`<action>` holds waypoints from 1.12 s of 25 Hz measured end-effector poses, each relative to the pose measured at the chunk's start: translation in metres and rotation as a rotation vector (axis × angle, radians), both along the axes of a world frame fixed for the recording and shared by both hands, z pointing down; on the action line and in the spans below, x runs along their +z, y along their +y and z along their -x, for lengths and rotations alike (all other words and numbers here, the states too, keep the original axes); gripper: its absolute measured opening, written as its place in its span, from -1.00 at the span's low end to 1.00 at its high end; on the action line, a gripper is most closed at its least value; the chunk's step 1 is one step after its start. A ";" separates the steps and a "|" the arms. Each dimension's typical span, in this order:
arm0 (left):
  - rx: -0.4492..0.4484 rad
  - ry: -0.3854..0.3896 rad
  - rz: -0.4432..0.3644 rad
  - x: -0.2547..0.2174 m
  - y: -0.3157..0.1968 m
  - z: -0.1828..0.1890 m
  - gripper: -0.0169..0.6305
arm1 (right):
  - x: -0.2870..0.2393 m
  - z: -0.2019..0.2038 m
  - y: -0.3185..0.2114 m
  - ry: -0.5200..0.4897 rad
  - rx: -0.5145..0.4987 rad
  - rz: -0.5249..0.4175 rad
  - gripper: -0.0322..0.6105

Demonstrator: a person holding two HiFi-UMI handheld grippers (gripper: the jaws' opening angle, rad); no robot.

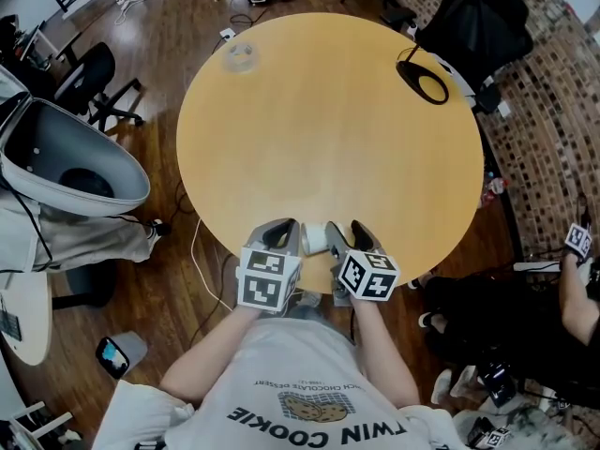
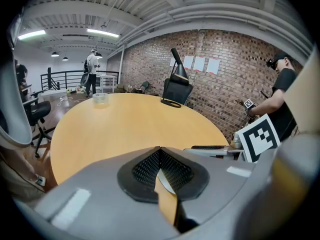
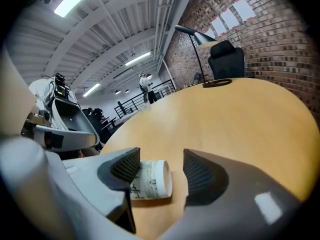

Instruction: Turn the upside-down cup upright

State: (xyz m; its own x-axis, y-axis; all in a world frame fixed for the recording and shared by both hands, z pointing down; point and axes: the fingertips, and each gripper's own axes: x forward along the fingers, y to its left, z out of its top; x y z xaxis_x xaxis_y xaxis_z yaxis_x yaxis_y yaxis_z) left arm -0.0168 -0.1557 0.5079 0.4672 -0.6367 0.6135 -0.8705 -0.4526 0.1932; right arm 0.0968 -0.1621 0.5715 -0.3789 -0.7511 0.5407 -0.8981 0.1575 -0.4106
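A white paper cup (image 1: 316, 238) with dark print lies on its side at the near edge of the round wooden table (image 1: 328, 129). In the right gripper view the cup (image 3: 150, 180) rests between the jaws of my right gripper (image 3: 160, 171), close to the left pad, with its rim towards the right pad. This gripper (image 1: 352, 237) is open, and a gap shows beside the cup. My left gripper (image 1: 281, 233) sits just left of the cup. Its pads (image 2: 145, 166) meet at the top, so the left gripper (image 2: 160, 156) is shut, with only a white sliver showing below.
A clear round container (image 1: 240, 56) stands at the table's far left, and a black lamp base (image 1: 428, 82) at the far right, next to a black chair (image 1: 473, 17). A grey pod seat (image 1: 66, 157) stands left of the table. A person's arm (image 1: 581, 289) shows at the right edge.
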 end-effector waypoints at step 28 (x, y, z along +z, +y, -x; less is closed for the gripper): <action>-0.049 0.022 -0.001 0.000 0.001 0.014 -0.94 | 0.006 0.078 0.073 0.871 -1.346 -0.153 -0.07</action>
